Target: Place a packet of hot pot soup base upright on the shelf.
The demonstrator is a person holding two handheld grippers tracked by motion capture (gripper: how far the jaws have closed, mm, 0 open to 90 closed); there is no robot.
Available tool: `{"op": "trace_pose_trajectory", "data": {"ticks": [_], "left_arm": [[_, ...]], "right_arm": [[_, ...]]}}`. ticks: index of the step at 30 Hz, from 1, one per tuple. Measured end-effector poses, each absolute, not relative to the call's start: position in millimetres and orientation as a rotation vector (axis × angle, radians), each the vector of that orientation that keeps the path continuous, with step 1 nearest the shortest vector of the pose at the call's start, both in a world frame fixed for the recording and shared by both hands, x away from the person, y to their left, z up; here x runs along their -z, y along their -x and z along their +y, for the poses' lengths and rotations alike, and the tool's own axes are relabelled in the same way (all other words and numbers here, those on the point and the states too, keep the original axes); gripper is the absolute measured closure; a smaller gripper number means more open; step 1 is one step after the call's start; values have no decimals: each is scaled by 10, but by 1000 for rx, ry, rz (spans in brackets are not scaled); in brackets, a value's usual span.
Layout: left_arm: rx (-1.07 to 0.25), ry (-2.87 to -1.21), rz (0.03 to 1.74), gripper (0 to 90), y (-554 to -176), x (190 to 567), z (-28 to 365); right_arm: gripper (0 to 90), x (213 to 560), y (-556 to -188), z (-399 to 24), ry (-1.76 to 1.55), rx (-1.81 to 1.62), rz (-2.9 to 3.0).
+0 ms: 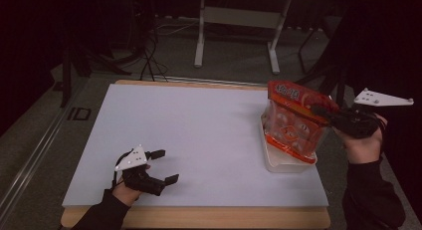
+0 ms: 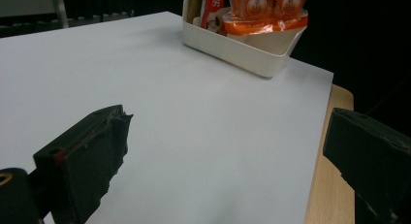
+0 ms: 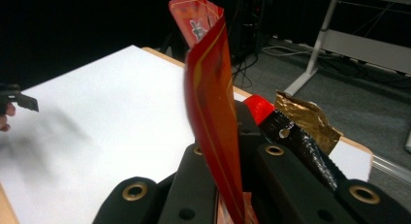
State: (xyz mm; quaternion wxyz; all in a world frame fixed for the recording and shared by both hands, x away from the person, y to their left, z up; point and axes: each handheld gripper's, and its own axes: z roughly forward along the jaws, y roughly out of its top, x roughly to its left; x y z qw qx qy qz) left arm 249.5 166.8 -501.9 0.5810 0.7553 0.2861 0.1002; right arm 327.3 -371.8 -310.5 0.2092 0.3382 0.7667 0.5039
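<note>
Red packet (image 3: 213, 112) in jaws, probably over white tray (image 1: 278, 164)

Snack bag (image 1: 293, 121) stands in tray (image 1: 278, 165) at table's (image 1: 199, 130) right.

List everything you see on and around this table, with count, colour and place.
snack bag: one, red and orange with clear window, upright in the bin, top edge pinched.
bin: one, white, far right part of the table, holding other packets too.
gold foil packet: one, gold, behind the right gripper.
table: one, white top, wooden edge.
desk frame: one, white, on the floor beyond.
left gripper: one, black, open above the table's near left corner.
right gripper: one, black, shut on the snack bag.
</note>
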Motion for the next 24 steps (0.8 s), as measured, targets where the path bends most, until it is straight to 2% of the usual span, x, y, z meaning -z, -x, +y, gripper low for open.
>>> {"op": "trace_pose_trajectory", "data": {"ticks": [24], "left_arm": [[-223,-1790,718,23,-2484,5128,1773]], "right_arm": [[900,3365,-3241,-3833,-999,-1421,2158]]}}
